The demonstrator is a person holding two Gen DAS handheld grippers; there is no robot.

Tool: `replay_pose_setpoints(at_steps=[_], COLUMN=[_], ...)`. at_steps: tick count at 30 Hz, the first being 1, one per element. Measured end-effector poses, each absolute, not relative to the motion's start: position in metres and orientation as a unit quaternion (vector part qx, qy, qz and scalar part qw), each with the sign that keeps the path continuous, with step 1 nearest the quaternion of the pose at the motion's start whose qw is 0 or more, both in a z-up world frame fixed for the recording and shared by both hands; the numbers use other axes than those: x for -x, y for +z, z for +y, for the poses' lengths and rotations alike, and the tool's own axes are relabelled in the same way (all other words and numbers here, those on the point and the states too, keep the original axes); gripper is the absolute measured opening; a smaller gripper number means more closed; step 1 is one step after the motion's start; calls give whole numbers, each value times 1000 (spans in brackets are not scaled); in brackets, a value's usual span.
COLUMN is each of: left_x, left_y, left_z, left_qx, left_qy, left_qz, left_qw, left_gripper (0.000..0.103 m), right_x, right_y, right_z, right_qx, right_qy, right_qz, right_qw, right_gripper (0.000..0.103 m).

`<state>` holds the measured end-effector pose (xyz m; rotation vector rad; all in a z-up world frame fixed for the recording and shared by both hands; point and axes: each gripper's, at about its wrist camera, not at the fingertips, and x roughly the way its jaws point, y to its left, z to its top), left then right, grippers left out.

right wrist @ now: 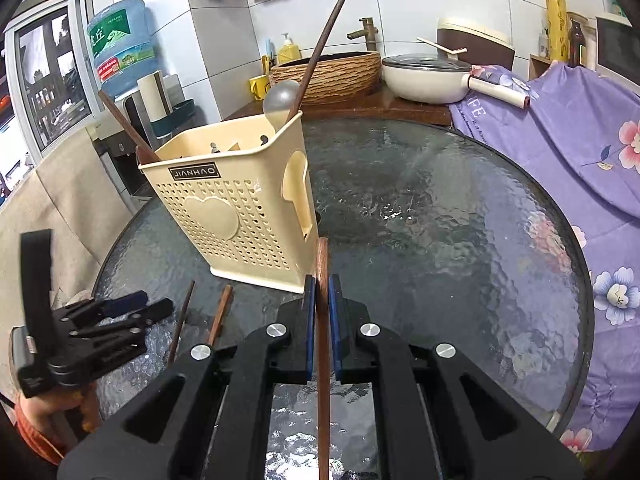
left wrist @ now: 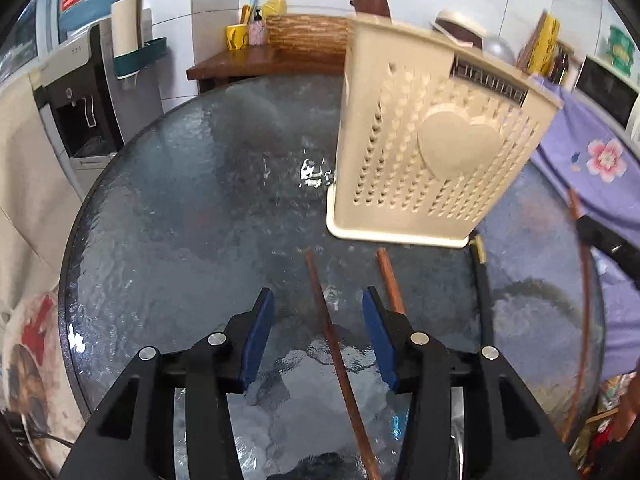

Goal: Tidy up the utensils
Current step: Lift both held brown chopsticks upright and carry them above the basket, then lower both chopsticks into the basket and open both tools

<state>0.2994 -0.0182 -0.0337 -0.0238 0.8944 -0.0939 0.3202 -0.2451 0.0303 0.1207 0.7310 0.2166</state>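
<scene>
On the round glass table (right wrist: 460, 240) at 12 o'clock from my R tongs (right wrist: 319, 292) stands 1 cream perforated utensil holder (right wrist: 236, 216), upright. In it: 2 brown sticks leaning out, plus 1 grey spoon (right wrist: 282, 98). My R tongs pinch 1 wooden chopstick (right wrist: 322, 340) btw the blue pads, its tip touching or just beside the holder's base corner, can't tell which. My L tongs (left wrist: 319, 312) are spread wide, gripping nothing; 1 thin chopstick (left wrist: 340, 360) lies btw the fingers on the glass, 1 thicker stick (left wrist: 390, 280) at 1 o'clock by the right pad. Holder (left wrist: 420, 148) sits at 1 o'clock from L.
</scene>
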Motion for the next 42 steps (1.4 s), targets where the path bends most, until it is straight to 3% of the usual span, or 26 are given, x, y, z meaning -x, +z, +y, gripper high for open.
replay_pose_setpoints(at_steps=[2,7,15,17,26,42], left_x=[-304,-317,-321,-325,-329,-244], left_y=[-39,-49,-54,-54,-47,85], left_z=[-22,-26,-33,-34,-33,-29], left_qx=[4,-5,-15,-14,-2,43], left_qy=[-41,-29,-25,-27,-36,-131], left_qz=[438,454,457,457,443,286], left_qw=[898,891,889,889,896,948], left_gripper=[31,19,16,6,5,5], right_x=[-320,-320,-323,-323,-322,-276], right_y=[30,28,28,28,35,113], right_z=[-245,-247,-247,-246,-245,-253], right_qx=[-59,-61,-60,-60,-61,-65], right_qy=[104,101,101,102,107,173], right_qz=[357,360,362,362,348,259], right_qw=[926,925,925,925,929,948], right_gripper=[7,7,7,7,7,7])
